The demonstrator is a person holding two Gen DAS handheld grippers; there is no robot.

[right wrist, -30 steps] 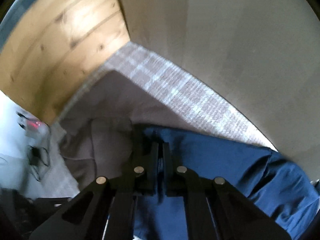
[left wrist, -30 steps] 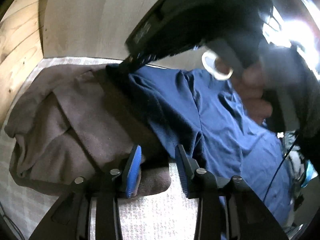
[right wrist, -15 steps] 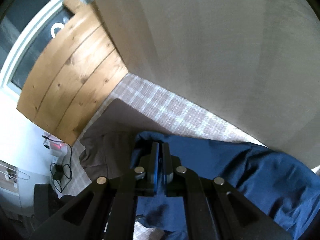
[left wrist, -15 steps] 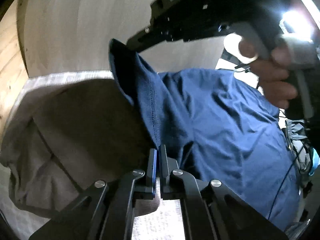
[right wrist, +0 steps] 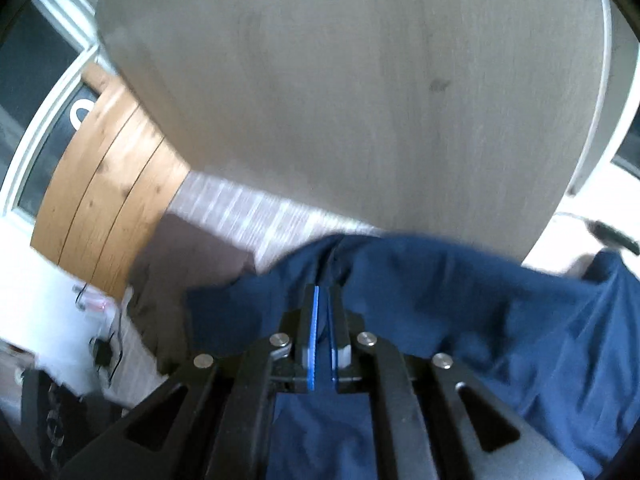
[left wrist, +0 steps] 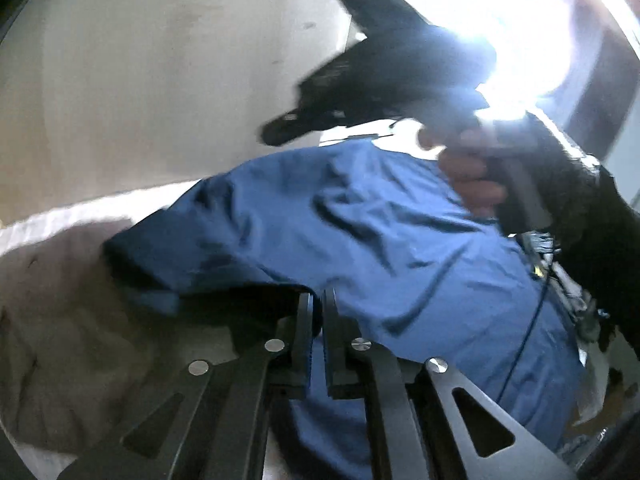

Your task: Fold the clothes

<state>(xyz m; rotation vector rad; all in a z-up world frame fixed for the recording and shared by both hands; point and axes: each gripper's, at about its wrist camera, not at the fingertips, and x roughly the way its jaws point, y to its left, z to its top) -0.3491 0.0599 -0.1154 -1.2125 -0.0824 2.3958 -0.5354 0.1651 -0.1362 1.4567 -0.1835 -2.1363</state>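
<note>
A blue garment (left wrist: 380, 240) hangs between both grippers, lifted off the bed. My left gripper (left wrist: 316, 300) pinches its near edge; the jaws are opening slightly, but the cloth is still between the pads. In the right wrist view my right gripper (right wrist: 323, 300) grips a gathered fold of the same blue garment (right wrist: 480, 312); its jaws are also easing open with the fabric still caught. A hand (left wrist: 472, 176) holds the right gripper's handle at the upper right of the left wrist view. A brown garment (left wrist: 60, 320) lies crumpled on the bed to the left, also the brown garment (right wrist: 192, 248).
A pale checked bed cover (right wrist: 248, 212) runs along a beige wall (right wrist: 340, 100). A wooden headboard (right wrist: 108, 184) stands at the left. A cable and plug (right wrist: 104, 352) lie on the floor beside the bed. Bright window glare fills the upper right of the left wrist view.
My left gripper closed on the blue garment's edge. Both grippers then rose and swept sideways, pulling the blue cloth off the brown garment. The pictures have blurred with the motion.
</note>
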